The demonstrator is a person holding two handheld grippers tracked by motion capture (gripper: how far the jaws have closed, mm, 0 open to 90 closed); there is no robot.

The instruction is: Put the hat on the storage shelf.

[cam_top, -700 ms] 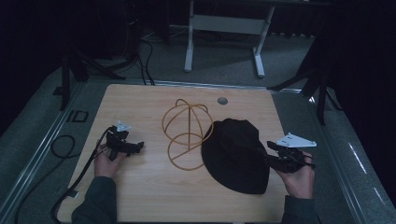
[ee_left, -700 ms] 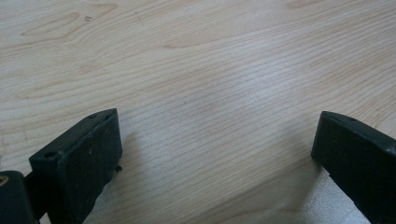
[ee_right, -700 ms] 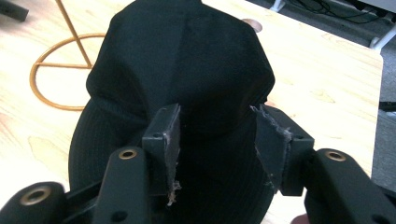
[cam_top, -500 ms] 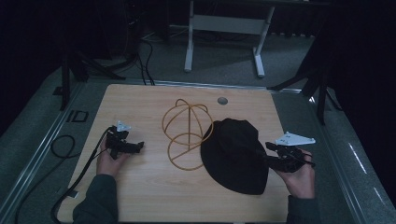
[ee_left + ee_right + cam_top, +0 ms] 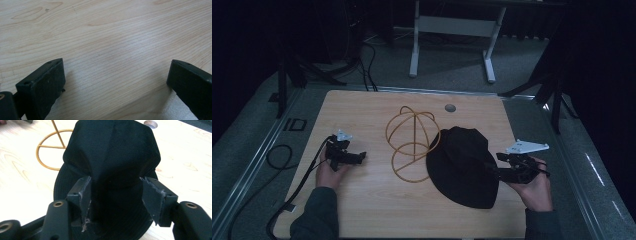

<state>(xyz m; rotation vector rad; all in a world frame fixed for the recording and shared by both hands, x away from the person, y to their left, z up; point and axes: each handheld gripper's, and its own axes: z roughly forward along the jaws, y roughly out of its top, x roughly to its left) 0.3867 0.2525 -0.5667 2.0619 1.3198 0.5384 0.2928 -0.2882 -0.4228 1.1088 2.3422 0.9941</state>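
Between the right gripper's [image 5: 116, 195] fingers [image 5: 83, 192] sits a black hat [image 5: 112, 152]: soft cloth, stitched brim, crown creased and folded upward, seams running to its top. Fingers are spread either side of the crown; the left pad touches the cloth, the right pad stands just off it, so no firm pinch is evident. From above, the hat [image 5: 464, 165] lies on the pale wooden surface [image 5: 372, 210], brim flat, just ahead of the right gripper [image 5: 504, 167] and the hand [image 5: 537, 192] behind it. Beyond the hat, farther from those fingers, stands a gold wire hat stand [image 5: 412, 142], its ring base on the wood, hat edge overlapping it. Well apart, the left gripper [image 5: 354, 157] rests low; its fingers [image 5: 42, 85] are spread wide over bare wood grain.
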